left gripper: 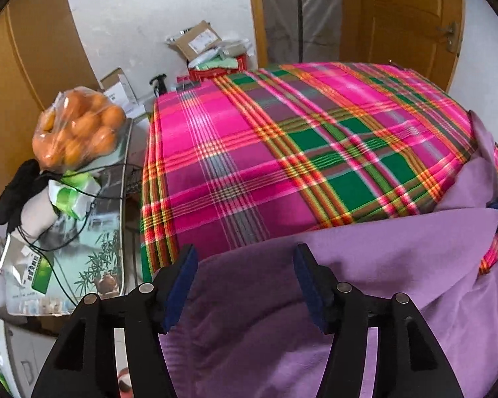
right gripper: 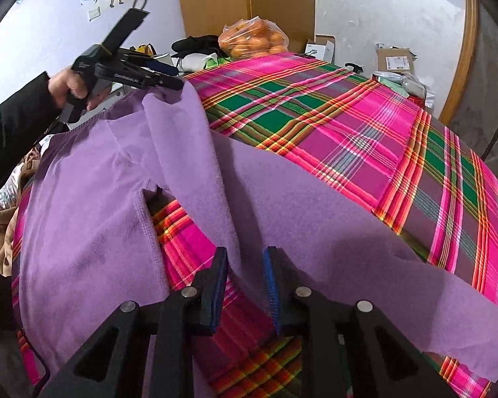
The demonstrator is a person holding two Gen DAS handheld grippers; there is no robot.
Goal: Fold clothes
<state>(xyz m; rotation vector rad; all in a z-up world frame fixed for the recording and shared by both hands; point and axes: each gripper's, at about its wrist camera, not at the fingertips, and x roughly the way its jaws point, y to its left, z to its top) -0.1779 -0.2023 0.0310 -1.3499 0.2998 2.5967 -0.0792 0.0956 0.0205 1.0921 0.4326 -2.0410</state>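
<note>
Currently a soft lilac fleece garment (right gripper: 93, 225) is spread over the lower and left parts of the right wrist view, lying on a bench covered by a bright pink, green and orange plaid cloth (right gripper: 365, 139). The right tongs (right gripper: 245, 258) are seen at the bottom centre, their jaws a little apart, with a fold of the lilac fabric running between the blue pads (right gripper: 271, 285) but not visibly pinched. The left tongs (left gripper: 245, 258) are held wide apart above the garment in the left wrist view; nothing is clamped. In the right wrist view's upper left, they are gripped by a hand (right gripper: 70, 87). A clear bag of oranges (left gripper: 78, 126) is seen at the left of that view.
</note>
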